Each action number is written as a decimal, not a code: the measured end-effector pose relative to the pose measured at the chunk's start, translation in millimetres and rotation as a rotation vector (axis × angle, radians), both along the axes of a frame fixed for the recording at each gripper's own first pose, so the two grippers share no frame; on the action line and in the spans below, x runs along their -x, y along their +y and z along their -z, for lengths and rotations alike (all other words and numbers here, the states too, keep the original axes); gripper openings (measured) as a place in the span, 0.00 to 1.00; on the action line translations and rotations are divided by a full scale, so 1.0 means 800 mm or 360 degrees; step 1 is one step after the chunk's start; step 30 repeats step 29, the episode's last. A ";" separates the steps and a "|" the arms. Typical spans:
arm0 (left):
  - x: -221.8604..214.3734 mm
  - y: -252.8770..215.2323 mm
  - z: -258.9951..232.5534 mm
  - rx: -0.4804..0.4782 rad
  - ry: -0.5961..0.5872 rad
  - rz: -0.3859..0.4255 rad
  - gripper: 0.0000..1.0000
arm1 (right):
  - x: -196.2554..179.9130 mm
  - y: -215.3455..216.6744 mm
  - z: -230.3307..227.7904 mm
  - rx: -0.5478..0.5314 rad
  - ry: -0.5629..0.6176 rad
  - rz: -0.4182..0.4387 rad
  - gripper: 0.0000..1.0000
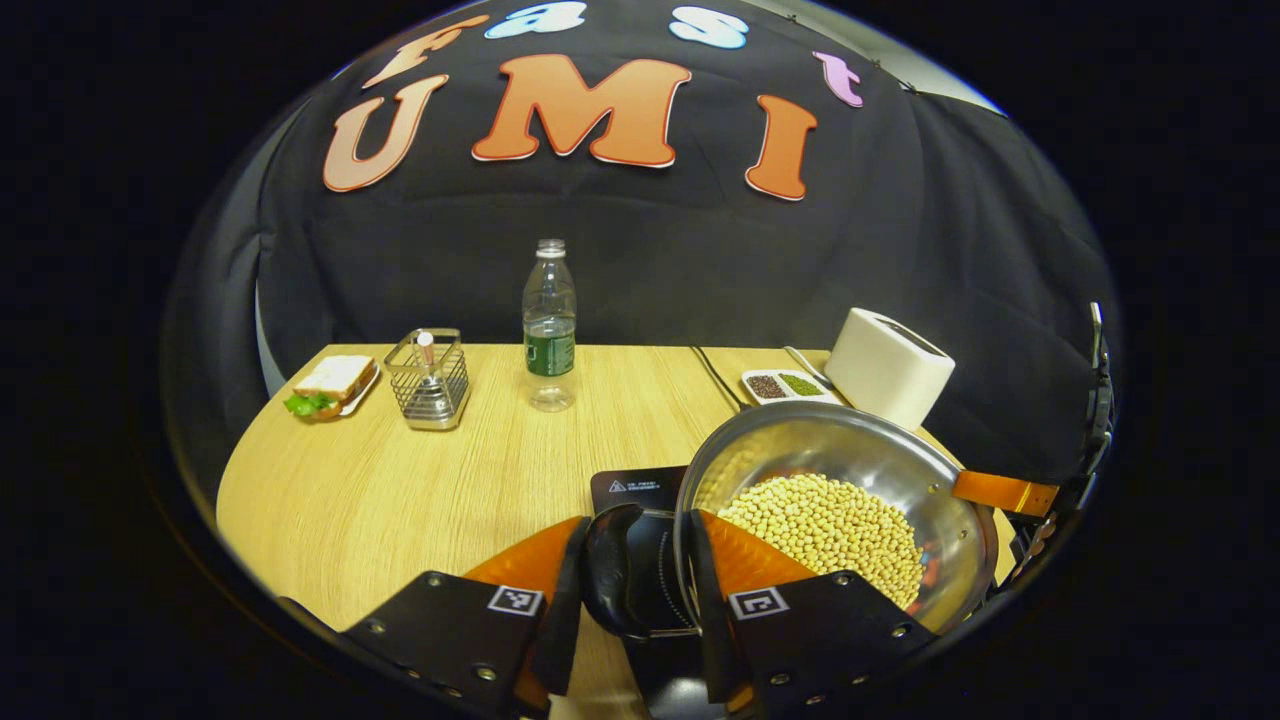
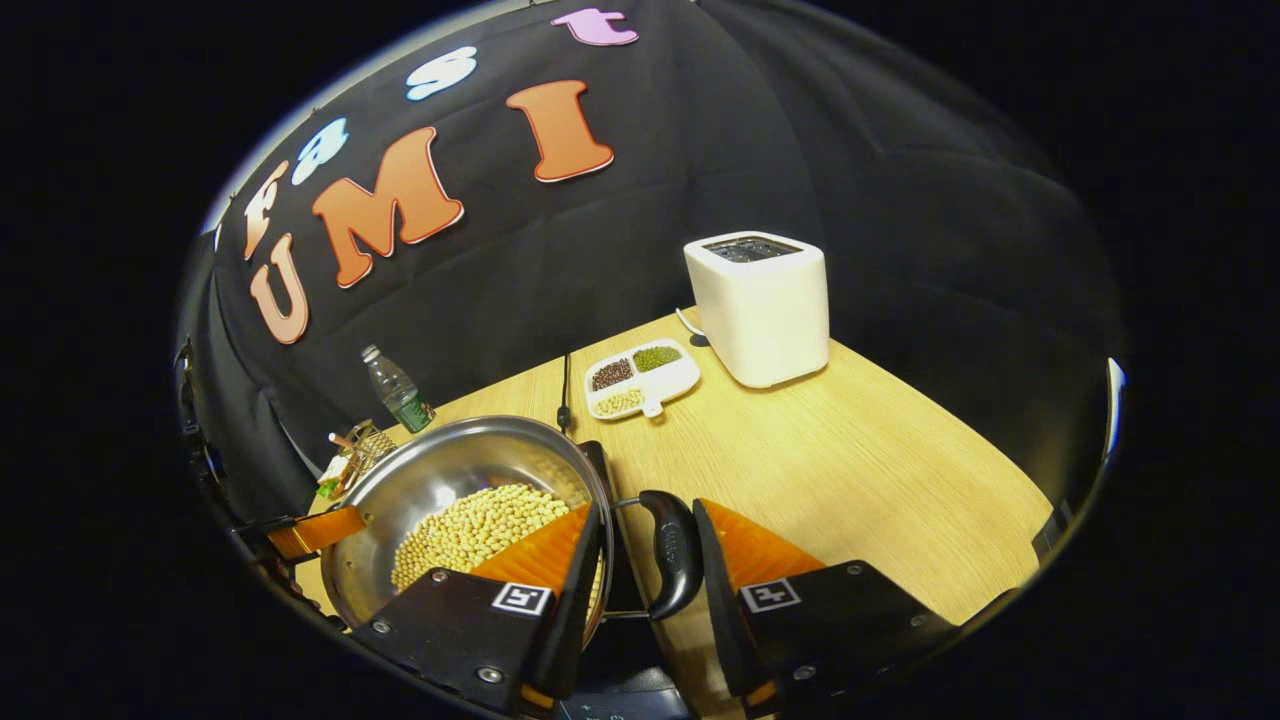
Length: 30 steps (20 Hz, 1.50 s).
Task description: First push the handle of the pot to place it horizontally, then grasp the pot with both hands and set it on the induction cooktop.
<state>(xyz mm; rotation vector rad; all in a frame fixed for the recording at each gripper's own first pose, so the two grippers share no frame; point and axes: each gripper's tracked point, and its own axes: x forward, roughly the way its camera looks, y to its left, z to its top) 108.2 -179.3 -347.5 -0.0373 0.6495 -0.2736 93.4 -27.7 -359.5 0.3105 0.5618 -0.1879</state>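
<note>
A steel pot (image 1: 850, 450) holding soybeans (image 1: 830, 525) hangs over the black induction cooktop (image 1: 635, 488). My left gripper (image 1: 637, 575) is shut on its near black side handle (image 1: 625, 575), with one finger outside the handle and the other over the rim. A finger of the right gripper (image 1: 1005, 492) shows at the pot's far side. In the right gripper view the pot (image 2: 440, 480) is at lower left. My right gripper (image 2: 648, 560) clasps the other handle (image 2: 672, 550), and the cooktop (image 2: 622, 550) is dark beneath. The left gripper's finger (image 2: 315, 530) shows beyond the pot.
On the wooden table (image 1: 400, 500) stand a water bottle (image 1: 549, 325), a wire basket (image 1: 428, 378), a sandwich plate (image 1: 333, 385), a divided dish of beans (image 1: 785, 386) and a white toaster (image 1: 888, 365). A cable (image 1: 715, 378) runs back from the cooktop. The toaster (image 2: 760, 305) stands far right.
</note>
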 end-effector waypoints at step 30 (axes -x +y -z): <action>0.090 0.160 -0.459 -0.0010 -0.1054 -0.0427 0.84 | 0.148 -0.106 -0.438 0.0470 -0.0907 0.0097 0.94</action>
